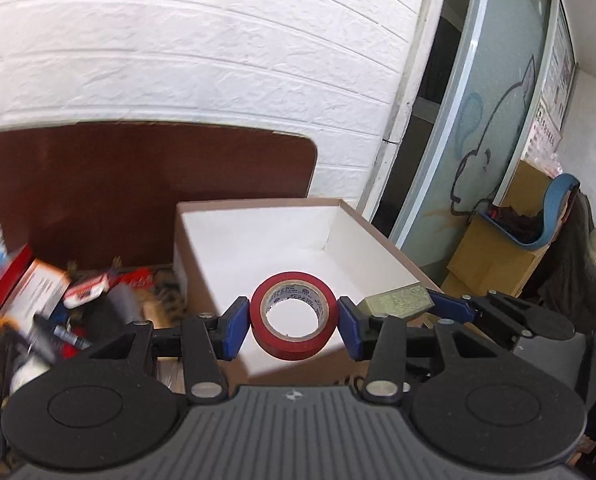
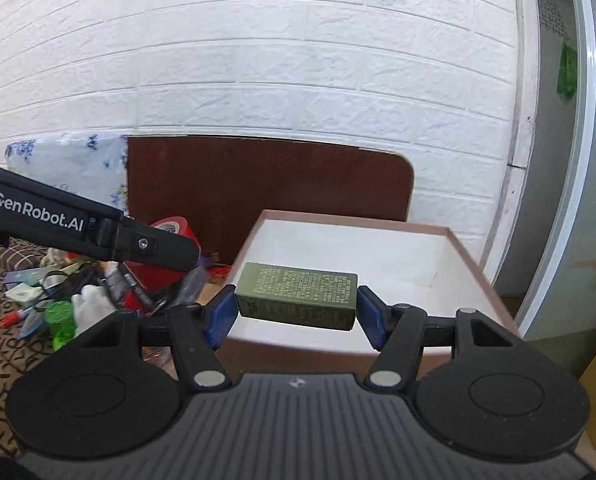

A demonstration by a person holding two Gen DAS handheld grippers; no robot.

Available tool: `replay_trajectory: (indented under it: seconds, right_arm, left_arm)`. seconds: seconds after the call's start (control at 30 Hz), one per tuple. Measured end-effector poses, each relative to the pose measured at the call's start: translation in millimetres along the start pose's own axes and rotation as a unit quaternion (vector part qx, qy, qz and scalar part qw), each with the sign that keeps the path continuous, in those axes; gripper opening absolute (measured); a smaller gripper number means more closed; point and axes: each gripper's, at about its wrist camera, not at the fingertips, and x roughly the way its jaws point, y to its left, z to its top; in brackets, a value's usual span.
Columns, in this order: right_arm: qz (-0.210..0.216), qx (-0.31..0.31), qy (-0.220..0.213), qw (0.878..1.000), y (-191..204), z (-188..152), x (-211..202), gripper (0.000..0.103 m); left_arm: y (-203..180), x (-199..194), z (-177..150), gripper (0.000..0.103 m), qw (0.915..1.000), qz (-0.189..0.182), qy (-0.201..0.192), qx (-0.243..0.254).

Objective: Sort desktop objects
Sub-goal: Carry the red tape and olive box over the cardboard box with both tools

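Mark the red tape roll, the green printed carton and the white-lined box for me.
Red vinyl tape roll (image 1: 293,316): left wrist view, front rim.
Olive-green printed cardboard carton (image 2: 298,294): right wrist view, printed top face.
Open white-lined cardboard box (image 2: 338,248): right wrist view, bare floor.

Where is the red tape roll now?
The red tape roll is clamped in the left hand-held gripper, above the near edge of the open box.

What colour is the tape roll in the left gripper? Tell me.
Red, with a pale inner core; the tape roll shows best in the left wrist view, clamped in the left gripper.
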Motion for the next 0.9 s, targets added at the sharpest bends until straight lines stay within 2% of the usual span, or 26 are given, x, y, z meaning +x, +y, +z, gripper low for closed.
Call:
replay_trajectory:
  seconds: [0.3, 0.5, 0.73, 0.9]
  right_arm:
    - [-0.023, 0.016, 0.074, 0.997, -45.4, -8.8, 61.0, 0.062]
    - [-0.022, 0.028, 0.121, 0.992, -67.3, -13.6, 96.1, 0.062]
    - [-0.016, 0.030, 0.163, 0.986, -72.8, -22.8, 126.6, 0.062]
    - [-0.013, 0.024, 0.192, 0.981, -69.5, -30.3, 144.2, 0.063]
  left_arm:
    - [-5.8, 71.4, 11.5, 0.049, 0.9988, 0.002, 0.049, -0.007]
    - [-5.9, 111.1, 10.0, 0.050, 0.9972, -0.004, 0.074, -0.009]
    - [-3.0, 149.9, 1.6, 0.050, 0.9945, 0.003, 0.104, -0.006]
    - [5.5, 164.1, -4.2, 0.050, 0.9928, 0.008, 0.119, -0.009]
